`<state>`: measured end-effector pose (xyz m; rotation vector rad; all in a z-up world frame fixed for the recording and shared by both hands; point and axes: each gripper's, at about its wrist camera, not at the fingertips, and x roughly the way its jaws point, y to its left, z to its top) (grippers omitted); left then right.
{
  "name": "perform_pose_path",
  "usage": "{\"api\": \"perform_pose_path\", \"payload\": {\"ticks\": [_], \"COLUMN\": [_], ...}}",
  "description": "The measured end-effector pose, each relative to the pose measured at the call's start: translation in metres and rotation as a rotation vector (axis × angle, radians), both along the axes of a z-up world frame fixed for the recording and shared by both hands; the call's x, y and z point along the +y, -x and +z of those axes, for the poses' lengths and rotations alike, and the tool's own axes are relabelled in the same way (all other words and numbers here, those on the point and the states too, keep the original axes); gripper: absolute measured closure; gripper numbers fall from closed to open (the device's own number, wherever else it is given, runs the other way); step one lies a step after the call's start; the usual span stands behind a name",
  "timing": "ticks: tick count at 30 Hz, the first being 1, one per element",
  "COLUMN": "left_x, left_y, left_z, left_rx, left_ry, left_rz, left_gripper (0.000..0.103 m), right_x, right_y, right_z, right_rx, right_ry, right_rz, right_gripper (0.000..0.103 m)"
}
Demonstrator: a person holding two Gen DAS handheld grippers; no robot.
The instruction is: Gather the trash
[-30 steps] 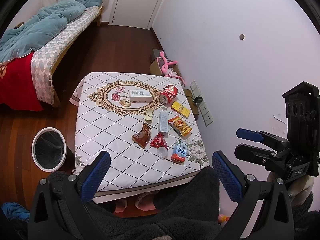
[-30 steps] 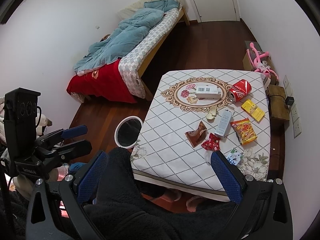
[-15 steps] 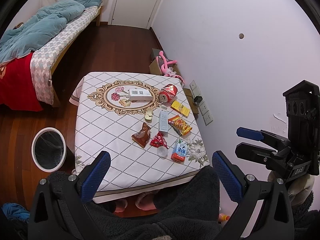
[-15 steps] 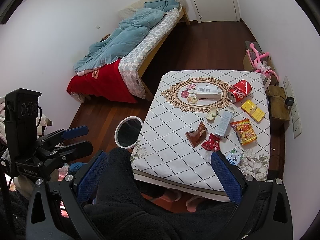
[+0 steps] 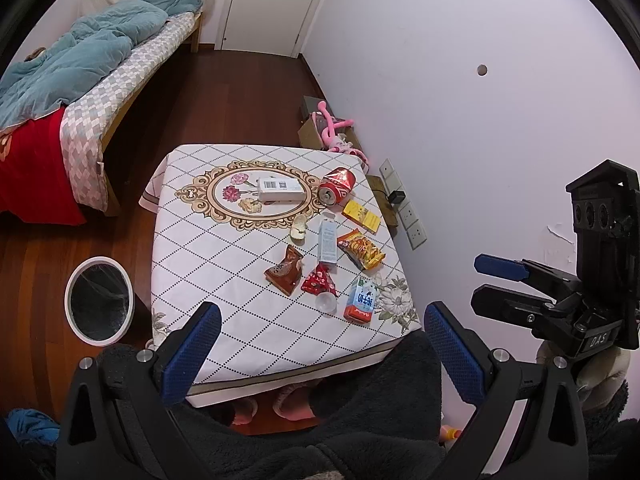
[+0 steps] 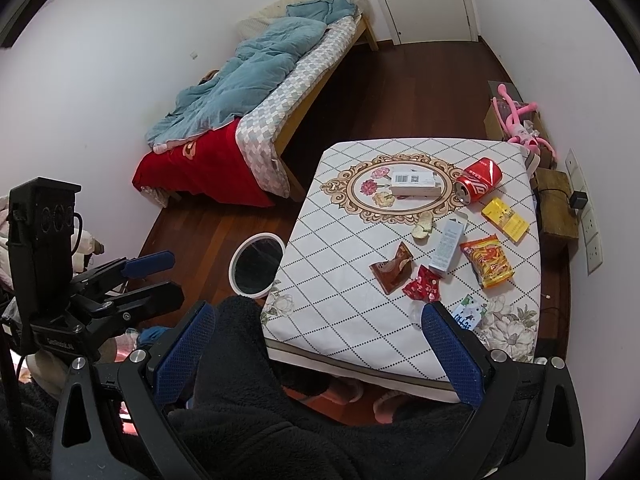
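Note:
Trash lies on a low table [image 5: 224,276] with a white diamond-pattern cloth: a red can [image 5: 337,185] on its side, a white box [image 5: 280,189], a yellow pack [image 5: 361,216], a tall white carton [image 5: 328,240], an orange snack bag [image 5: 361,249], a brown wrapper [image 5: 285,270], a red wrapper [image 5: 319,280] and a small drink carton [image 5: 361,300]. A white-rimmed bin [image 5: 99,299] stands on the floor left of the table. My left gripper [image 5: 320,344] is open and empty, held high above the near table edge. My right gripper [image 6: 316,344] is open and empty too, also high above it.
A bed [image 5: 92,64] with a blue duvet and red blanket fills the far left. A door [image 5: 272,4] is at the back. Pink toys and a box [image 5: 332,132] sit by the right wall. Dark fleece clothing [image 5: 320,432] lies below both grippers.

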<state>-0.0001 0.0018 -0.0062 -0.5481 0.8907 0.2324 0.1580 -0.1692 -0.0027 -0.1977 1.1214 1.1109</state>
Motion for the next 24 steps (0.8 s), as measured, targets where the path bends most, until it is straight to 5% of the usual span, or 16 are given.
{"api": "perform_pose_path", "payload": {"ticks": [16, 21, 24], "left_x": [0.002, 0.013, 0.025], "left_y": [-0.008, -0.032, -0.052], "left_z": [-0.002, -0.051, -0.102], "left_rx": [0.016, 0.127, 0.217], "left_ry": [-0.055, -0.251, -0.294], "left_rz": [0.013, 0.124, 0.148], "left_gripper": [0.000, 0.000, 0.000], "right_x": [-0.001, -0.006, -0.013], "right_y": [-0.004, -0.015, -0.033], "right_z": [0.002, -0.018, -0.060], "right_rx": [-0.005, 0.004, 0.020], "right_ry": [-0.013, 0.017, 0.081], "right_rz": [-0.002, -0.134, -0.278], "right_gripper": [0.000, 0.000, 0.000]}}
